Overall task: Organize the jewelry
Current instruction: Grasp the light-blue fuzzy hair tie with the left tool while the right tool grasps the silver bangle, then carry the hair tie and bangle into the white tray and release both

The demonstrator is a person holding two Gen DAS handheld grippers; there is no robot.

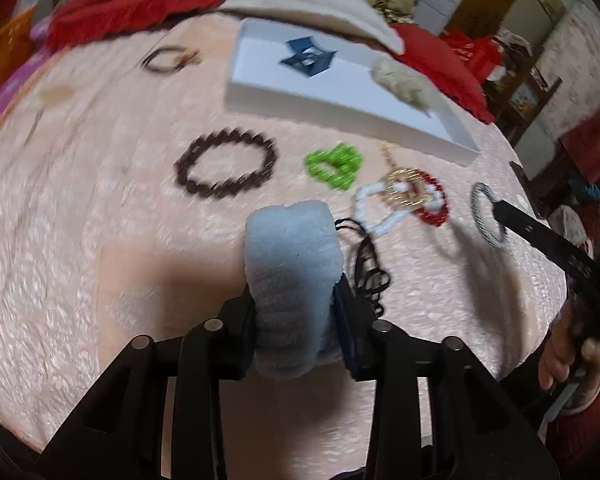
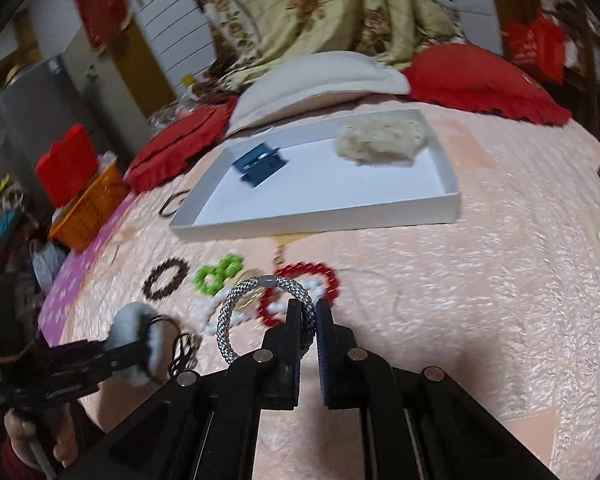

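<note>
left gripper: clamps fluffy blue scrunchie | brown bead bracelet, green bracelet beyond on pink bedspread

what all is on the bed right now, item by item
shallow white cardboard tray: 1, white, far side of the pink bedspread
folded blue card: 1, blue, in tray
cream fluffy scrunchie: 1, cream, in tray
dark brown bead bracelet: 1, brown, on bedspread
green bead bracelet: 1, green, beside brown one
white bead bracelet: 1, white, under gold piece
gold pendant: 1, gold, over white and red
red bead bracelet: 1, red
thin dark hair tie: 1, left of tray
black cord: 1, black
left tongs: gripping pale blue fuzzy scrunchie
right tongs: gripping grey braided ring
</note>
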